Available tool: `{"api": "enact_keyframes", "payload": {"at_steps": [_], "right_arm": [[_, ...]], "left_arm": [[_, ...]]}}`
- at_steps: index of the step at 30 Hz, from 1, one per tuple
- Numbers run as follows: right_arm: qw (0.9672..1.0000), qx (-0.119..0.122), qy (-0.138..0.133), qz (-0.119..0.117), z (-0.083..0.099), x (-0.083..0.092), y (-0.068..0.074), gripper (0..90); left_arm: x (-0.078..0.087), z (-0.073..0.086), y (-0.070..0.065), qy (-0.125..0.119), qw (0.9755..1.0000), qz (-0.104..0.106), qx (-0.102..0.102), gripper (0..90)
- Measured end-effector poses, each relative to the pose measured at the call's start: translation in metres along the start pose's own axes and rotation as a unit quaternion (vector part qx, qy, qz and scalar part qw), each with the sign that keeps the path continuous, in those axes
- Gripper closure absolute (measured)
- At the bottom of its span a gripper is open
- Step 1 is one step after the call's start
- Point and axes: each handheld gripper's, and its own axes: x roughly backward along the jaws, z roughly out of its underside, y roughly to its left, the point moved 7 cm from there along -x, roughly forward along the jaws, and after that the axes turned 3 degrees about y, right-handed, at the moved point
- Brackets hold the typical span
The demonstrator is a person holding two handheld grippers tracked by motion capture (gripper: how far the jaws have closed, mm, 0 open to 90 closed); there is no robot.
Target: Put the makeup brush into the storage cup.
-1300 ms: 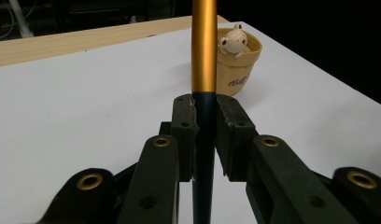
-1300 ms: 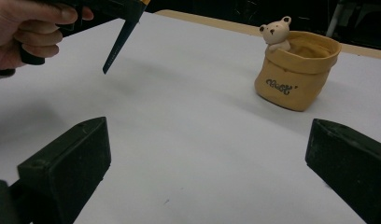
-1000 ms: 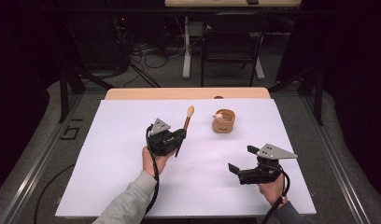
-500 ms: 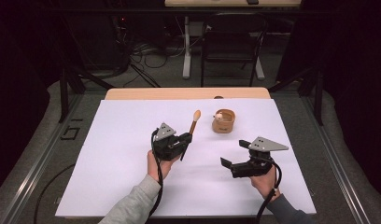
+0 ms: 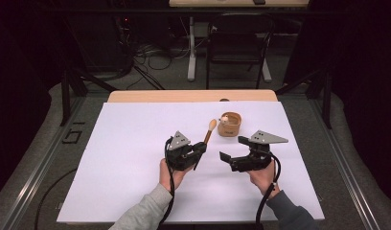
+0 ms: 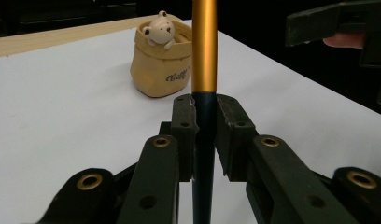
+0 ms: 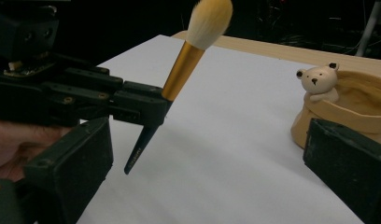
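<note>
My left gripper [image 5: 201, 147] is shut on the dark handle of a makeup brush [image 5: 209, 132], just below its gold ferrule. The brush [image 6: 204, 46] rises between the two pads [image 6: 185, 126], cream bristles up and tilted toward a small tan pot [image 5: 229, 124] with a bear figure on its rim. My right gripper [image 5: 233, 149] stands open to the right of the brush, jaws pointing left at it, nothing between them. In the right gripper view the brush [image 7: 181, 60] and left gripper [image 7: 146, 105] are close ahead, the pot [image 7: 361, 102] to the right.
A white sheet [image 5: 136, 143] covers the table, and a strip of wood [image 5: 184, 96] shows along its far edge. A dark chair [image 5: 236, 48] and cables stand on the floor beyond. The person's hands and sleeves come in from the near edge.
My left gripper has carried the brush to the right, nearer the pot. My right gripper has moved left and a little away from the near edge, closing in on the brush.
</note>
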Motion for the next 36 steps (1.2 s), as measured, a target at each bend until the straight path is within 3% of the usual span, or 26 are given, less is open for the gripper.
{"api": "enact_keyframes", "payload": {"at_steps": [6, 9, 18, 19, 23, 29, 33, 36], "right_arm": [[0.9999, -0.009, 0.001, -0.010, -0.007, -0.015, 0.004, 1.7], [0.9999, -0.011, -0.006, -0.004, -0.011, -0.018, 0.004, 15.1], [0.9991, -0.041, -0.013, -0.005, -0.014, -0.028, -0.001, 36.7], [0.9985, -0.051, -0.015, -0.009, -0.015, -0.030, -0.002, 46.1], [0.9980, -0.060, -0.014, -0.015, -0.015, -0.032, -0.002, 52.3], [0.9957, -0.076, -0.023, -0.048, -0.016, -0.030, 0.002, 72.9], [0.9965, -0.061, -0.025, -0.052, -0.019, -0.027, 0.011, 76.0], [0.9974, -0.044, -0.031, -0.047, -0.021, -0.026, 0.014, 76.2]], "left_arm": [[-0.004, 0.000, -0.008, 0.001, 1.0000, 0.002, -0.009, 78.6], [-0.004, -0.001, -0.011, -0.003, 0.9999, 0.002, -0.012, 78.6], [-0.007, -0.004, -0.020, -0.009, 0.9997, 0.011, -0.019, 78.6], [-0.007, -0.004, -0.021, -0.008, 0.9997, 0.013, -0.020, 78.6], [-0.008, -0.004, -0.023, -0.006, 0.9995, 0.020, -0.023, 78.6], [-0.009, -0.005, -0.024, -0.006, 0.9995, 0.026, -0.019, 78.4], [-0.008, -0.007, -0.025, 0.001, 0.9993, 0.033, -0.016, 76.3], [-0.008, -0.006, -0.023, 0.009, 0.9992, 0.036, -0.013, 66.2]]}}
